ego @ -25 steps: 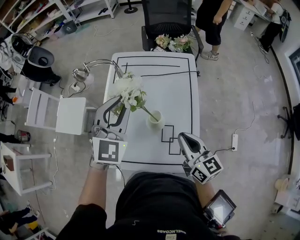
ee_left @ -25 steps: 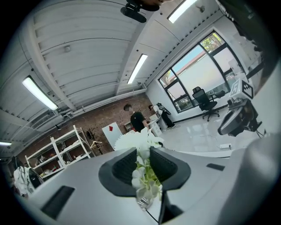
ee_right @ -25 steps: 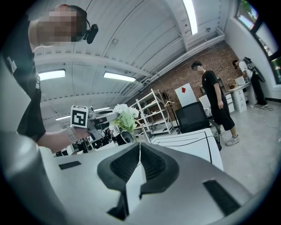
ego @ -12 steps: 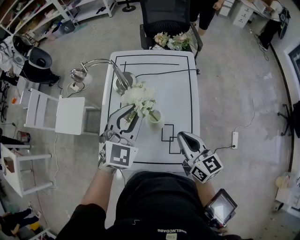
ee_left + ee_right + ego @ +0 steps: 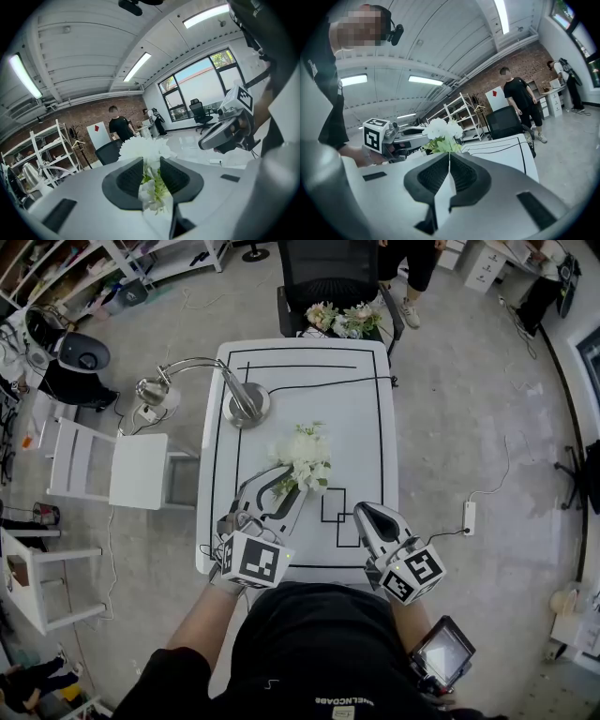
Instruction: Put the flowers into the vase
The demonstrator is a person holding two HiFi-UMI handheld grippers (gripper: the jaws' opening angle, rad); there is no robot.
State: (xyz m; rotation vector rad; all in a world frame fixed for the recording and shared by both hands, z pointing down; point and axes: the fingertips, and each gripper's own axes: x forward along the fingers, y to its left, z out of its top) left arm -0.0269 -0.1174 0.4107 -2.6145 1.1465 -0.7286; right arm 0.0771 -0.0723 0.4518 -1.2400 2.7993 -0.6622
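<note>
Head view: my left gripper (image 5: 286, 491) is holding the flowers (image 5: 307, 458) above the middle of the desk (image 5: 361, 418); the vase is not showing beneath the blooms. Left gripper view: the jaws are pinching the thin green stems. I judge them light, soft and crushable, so I am gripping low and gently. Right gripper view: my right gripper (image 5: 449, 169) is sitting closed on nothing

No words or numbers are reading clearly. White print on the person's black shirt (image 5: 340, 703) is showing upside down, too small to read. Square black-and-white patterns are showing on the left marker cube (image 5: 254, 562) and right marker cube (image 5: 413, 574). A white board (image 5: 493, 101) is carrying a red diamond.
</note>
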